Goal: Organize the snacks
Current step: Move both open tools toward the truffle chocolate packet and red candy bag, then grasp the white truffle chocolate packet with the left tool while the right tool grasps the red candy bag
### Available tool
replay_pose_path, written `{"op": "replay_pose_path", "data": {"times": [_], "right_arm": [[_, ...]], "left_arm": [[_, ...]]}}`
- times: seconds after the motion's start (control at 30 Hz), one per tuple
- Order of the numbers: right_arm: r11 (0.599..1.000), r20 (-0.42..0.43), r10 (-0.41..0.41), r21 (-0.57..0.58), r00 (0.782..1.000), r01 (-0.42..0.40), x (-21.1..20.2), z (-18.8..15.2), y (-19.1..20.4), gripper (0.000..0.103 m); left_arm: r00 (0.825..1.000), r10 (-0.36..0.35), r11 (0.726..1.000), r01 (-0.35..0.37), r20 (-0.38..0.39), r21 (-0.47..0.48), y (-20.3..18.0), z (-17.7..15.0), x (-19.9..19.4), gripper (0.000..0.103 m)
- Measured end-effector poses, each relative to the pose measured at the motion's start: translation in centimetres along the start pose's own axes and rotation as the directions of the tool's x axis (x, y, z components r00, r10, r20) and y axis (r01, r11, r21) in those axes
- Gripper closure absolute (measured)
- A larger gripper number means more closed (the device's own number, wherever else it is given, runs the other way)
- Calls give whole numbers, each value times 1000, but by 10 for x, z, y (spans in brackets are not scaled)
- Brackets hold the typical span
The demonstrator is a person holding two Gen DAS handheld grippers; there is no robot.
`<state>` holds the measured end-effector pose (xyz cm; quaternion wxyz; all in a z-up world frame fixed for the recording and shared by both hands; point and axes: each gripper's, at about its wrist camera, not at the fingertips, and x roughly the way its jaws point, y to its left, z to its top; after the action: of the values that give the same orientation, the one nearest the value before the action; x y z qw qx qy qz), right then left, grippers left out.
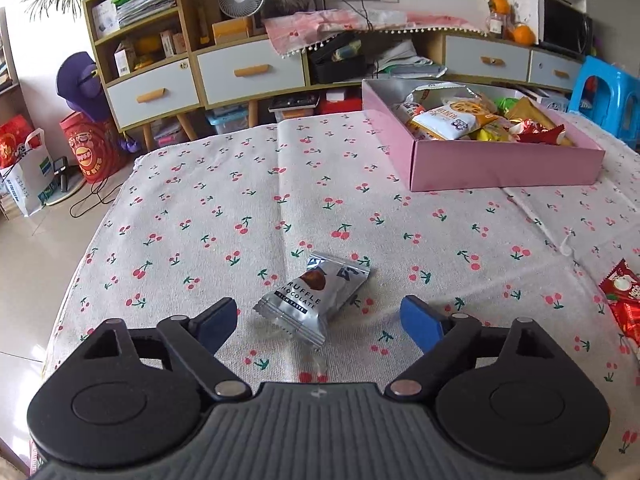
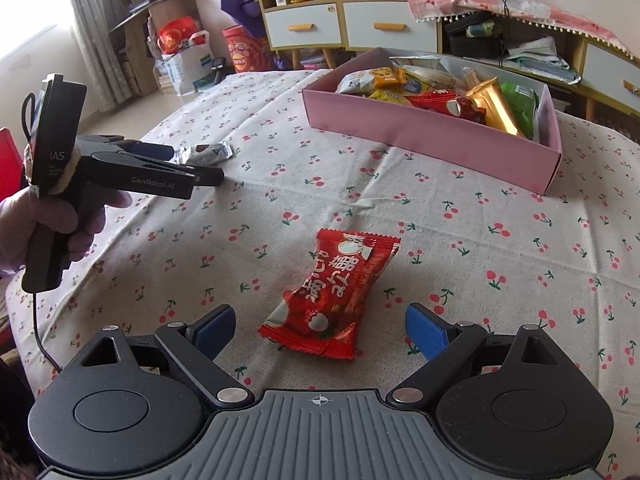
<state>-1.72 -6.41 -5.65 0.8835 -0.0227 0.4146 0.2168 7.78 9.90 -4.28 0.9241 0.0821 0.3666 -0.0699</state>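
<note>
Lying loose on the cloth [image 1: 240, 208] short of the box [image 1: 500, 168], truffle [image 1: 314, 298] and red pack [image 2: 334, 294] look light, crinkly, slippery: pinch each mid-body, your left gripper [image 1: 320, 322] and right gripper [image 2: 320, 330] both wide, empty.

Silver truffle chocolate packet [image 1: 314, 298] lying flat on the cherry-print cloth, red snack packet [image 2: 334, 294] flat nearby, open pink box [image 1: 504, 168] filled with assorted snacks beyond.

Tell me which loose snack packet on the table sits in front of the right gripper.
The red packet, lying between the open right gripper fingers. The silver chocolate packet lies before the left gripper instead.
</note>
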Motion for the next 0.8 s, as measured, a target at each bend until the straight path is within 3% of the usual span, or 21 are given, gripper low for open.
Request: {"op": "replay_pose_path", "data": {"times": [0.17,0.37,0.53,0.8], "right_arm": [[1000,2,-19,23,1000,19,3,3,-3,9],[995,3,-80,56,997,80,6,8,-9,9],[989,4,-114,98,993,113,7,10,-17,9],[988,2,-70,135,998,69,7,15,-14,11]], "left_arm": [[999,-25,1000,25,-21,-13,-2,3,0,35],[997,-57,997,55,-49,-49,-1,4,-2,41],[996,-67,996,64,-52,-55,-2,5,-2,41],[999,-32,998,30,-38,-61,-2,8,3,34]]}}
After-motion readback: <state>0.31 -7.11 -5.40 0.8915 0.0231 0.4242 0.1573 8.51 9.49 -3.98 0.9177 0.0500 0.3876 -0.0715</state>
